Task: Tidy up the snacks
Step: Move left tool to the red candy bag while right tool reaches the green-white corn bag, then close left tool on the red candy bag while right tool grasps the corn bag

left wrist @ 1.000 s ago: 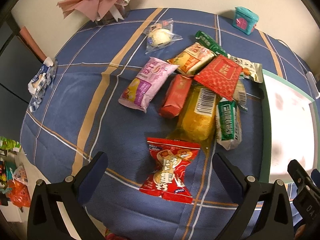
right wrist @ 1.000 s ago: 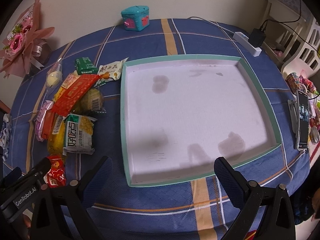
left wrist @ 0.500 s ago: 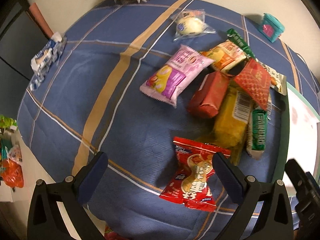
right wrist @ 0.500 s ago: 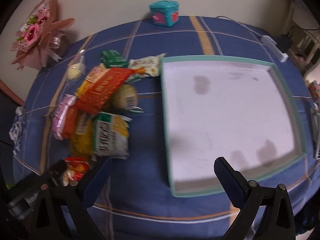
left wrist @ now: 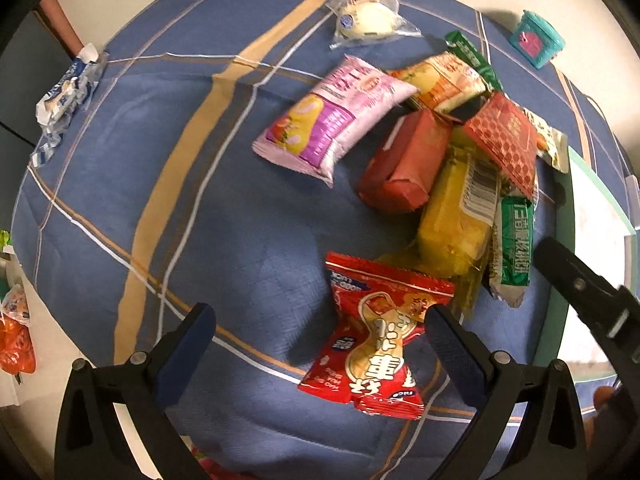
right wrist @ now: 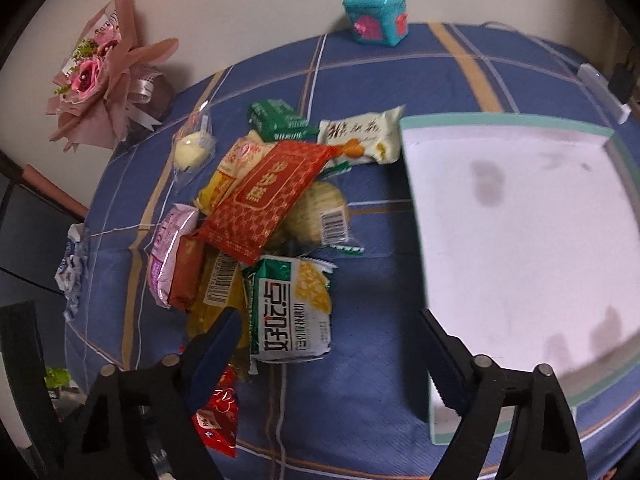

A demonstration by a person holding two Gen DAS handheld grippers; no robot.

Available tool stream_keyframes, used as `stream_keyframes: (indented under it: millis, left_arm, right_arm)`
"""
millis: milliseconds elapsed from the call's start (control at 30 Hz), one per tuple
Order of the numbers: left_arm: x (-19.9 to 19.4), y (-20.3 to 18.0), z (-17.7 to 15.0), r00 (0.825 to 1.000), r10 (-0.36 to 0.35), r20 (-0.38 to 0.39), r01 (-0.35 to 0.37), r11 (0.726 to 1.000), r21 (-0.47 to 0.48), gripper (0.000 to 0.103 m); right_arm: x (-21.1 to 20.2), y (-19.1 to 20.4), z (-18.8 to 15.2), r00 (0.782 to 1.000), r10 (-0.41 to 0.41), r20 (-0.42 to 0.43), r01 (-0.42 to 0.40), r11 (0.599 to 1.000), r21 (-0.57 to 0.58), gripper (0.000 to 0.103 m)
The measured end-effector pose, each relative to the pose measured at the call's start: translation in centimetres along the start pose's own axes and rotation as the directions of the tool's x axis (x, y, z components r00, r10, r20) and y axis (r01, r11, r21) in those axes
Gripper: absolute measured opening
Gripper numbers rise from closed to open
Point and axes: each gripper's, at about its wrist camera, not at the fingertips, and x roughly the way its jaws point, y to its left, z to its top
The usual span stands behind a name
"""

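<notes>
Both grippers moved over snack pile; right gripper (right wrist: pixel 324 344) narrowing, empty; left gripper (left wrist: pixel 320 340) wide, empty.

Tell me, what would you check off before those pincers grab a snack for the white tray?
1. Left gripper jaws apart: ok, nothing pinched.
2. Red peanut packet lined up: not ok, it sits under the right-hand finger.
3. Right gripper free: ok, its jaws have just been closing, gripping nothing.
4. Green-and-white packet reachable: ok, it lies loose at the pile's near edge.
5. Tray has room: ok, no snacks in it.
6. Grippers clear of each other: cannot tell.
</notes>
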Motion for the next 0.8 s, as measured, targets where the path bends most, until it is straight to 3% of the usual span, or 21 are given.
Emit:
stream_keyframes:
  millis: [233, 433, 467, 800]
  left_arm:
    - [1.3, -1.0, -0.2, 0.999, -0.010, -0.032, 0.010, 1.000, 0.014, 0.101]
    - [1.9, -2.3, -1.0, 0.998, -0.042, -0.050, 0.044, 0.999, 0.027, 0.076]
    - [2.1, -2.6, -1.0, 0.997, -0.050, -0.051, 0.052, 0.998, 0.030, 0.071]
    - [0.7, -4.3, -0.7, 0.998, -0.061, 0.007, 0.061, 0.997, 0.039, 0.058]
  right_arm:
    - [2.4, 0.9, -0.3, 0.999, 0.023, -0.046, -0.024, 0.999, -0.035, 0.073]
    - [3.6, 1.2, -0.2, 0.996, 0.063, -0.066, -0.065, 0.997, -0.030, 0.056]
    - [3.8, 1.3, -0.2, 0.996, 0.058, -0.068, -0.061, 0.998, -0.032, 0.055]
    - [3.0, 1.3, -0.3, 0.996, 0.055, -0.074, -0.058, 0.998, -0.031, 0.051]
